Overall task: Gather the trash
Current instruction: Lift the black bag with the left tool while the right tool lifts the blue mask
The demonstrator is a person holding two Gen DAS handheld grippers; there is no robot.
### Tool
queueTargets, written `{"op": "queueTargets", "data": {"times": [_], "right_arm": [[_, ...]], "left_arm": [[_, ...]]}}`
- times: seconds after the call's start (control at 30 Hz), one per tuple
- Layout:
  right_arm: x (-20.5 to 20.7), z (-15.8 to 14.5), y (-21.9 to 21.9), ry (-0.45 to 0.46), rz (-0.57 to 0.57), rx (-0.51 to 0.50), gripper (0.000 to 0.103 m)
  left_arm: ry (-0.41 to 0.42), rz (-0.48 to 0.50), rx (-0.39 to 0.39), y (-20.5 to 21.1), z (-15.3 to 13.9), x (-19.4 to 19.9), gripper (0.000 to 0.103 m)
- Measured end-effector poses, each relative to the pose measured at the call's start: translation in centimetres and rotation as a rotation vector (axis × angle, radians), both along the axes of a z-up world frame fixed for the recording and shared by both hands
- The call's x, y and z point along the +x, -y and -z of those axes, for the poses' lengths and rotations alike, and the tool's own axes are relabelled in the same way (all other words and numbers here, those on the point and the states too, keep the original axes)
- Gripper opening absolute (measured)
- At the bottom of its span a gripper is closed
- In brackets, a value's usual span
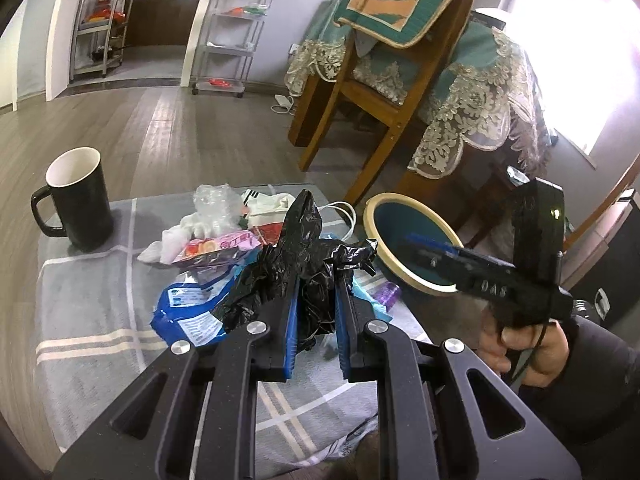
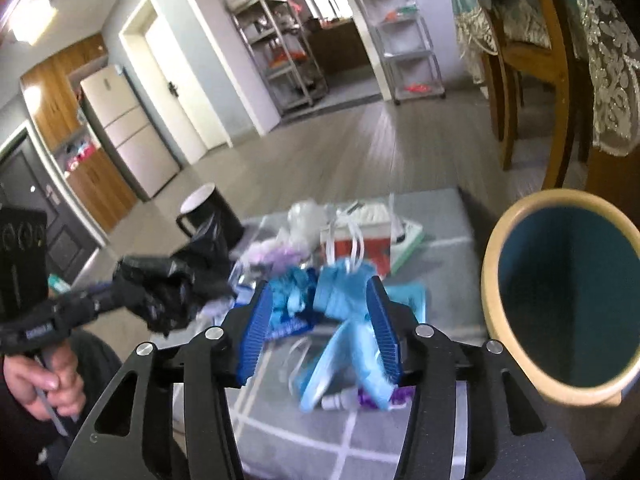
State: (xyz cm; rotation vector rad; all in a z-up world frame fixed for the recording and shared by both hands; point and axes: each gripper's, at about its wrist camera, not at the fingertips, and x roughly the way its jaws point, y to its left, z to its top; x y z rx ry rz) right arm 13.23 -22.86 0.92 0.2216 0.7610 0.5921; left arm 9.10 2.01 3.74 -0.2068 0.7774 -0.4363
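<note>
My left gripper is shut on a crumpled black plastic bag and holds it above the trash pile; it also shows in the right wrist view. My right gripper is open, its blue pads either side of a light blue face mask lying in the pile. In the left wrist view the right gripper hangs over the bin. The bin has a cream rim and a teal inside. Wrappers, a blue packet and clear plastic lie on the grey cloth.
A black mug stands at the table's far left. A small red and white box sits at the back of the pile. A wooden chair and a lace-draped table stand beyond the bin.
</note>
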Motion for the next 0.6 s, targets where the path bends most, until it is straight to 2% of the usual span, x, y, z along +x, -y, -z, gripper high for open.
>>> {"op": "queueTargets", "data": {"times": [0.23,0.37,0.5,0.53,0.6], "right_arm": [[5.1,3.9,-2.6,-0.109,-0.003,-0.103,0.054],[7.0,6.1,-3.2,-0.175,0.008,-0.069,0.055],[8.1,7.0,-3.9,-0.192,0.017,-0.038,0.057],[8.3,7.1,-4.1,-0.185,0.013,-0.023,0.054],[8.2,7.2,-4.2,-0.174,0.007,-0.012,0.027]], "left_arm": [[-0.001,-0.001,-0.003,-0.2,0.1,0.0,0.015],[-0.002,-0.002,-0.007,-0.4,0.1,0.0,0.015],[-0.03,0.002,0.009,-0.6,0.4,0.7,0.015],[-0.036,0.004,0.015,-0.5,0.5,0.9,0.015],[-0.052,0.01,0.036,-0.3,0.6,1.2,0.015]]}}
